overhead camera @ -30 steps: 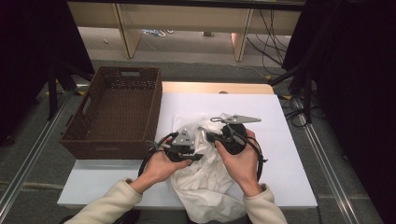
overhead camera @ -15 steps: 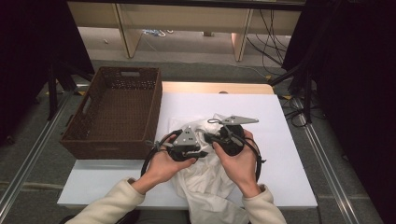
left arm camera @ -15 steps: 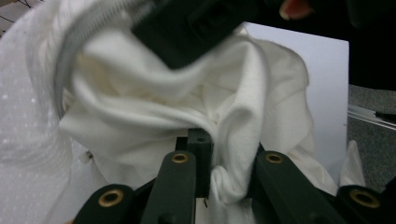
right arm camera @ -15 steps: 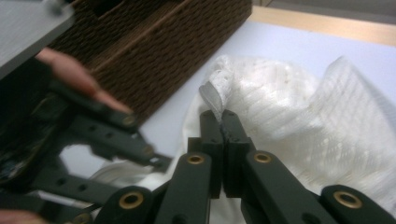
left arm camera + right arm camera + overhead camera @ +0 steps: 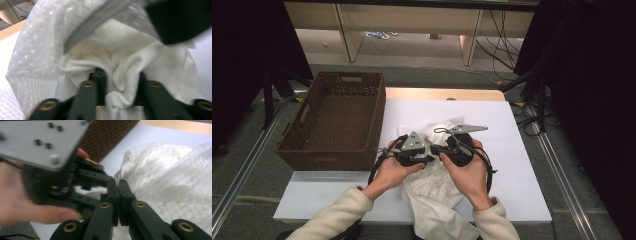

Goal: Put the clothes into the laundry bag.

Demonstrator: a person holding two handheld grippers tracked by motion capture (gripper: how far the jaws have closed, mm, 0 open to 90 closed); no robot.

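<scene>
A white mesh laundry bag (image 5: 439, 126) lies on the table with a white garment (image 5: 432, 200) trailing from it toward the person. Both grippers meet at the bag's mouth. My left gripper (image 5: 120, 77) points into the bag (image 5: 37, 50), below its zipper (image 5: 100, 25). Its jaws have just been opening and stand apart, with a bunched fold of the garment (image 5: 117, 82) loose between them. My right gripper (image 5: 118, 186) is shut on the bag's edge (image 5: 175, 182) and holds it up. In the high view the left gripper (image 5: 428, 156) sits just left of the right gripper (image 5: 443, 149).
A brown woven basket (image 5: 332, 120) stands at the table's left, its side also behind the left hand (image 5: 110, 132). The white table (image 5: 517, 135) runs on to the right. Cables trail from both grippers toward the person.
My left hand and its gripper have shifted slightly right, closer to the right gripper and the bag's mouth. The right hand has stayed where it was.
</scene>
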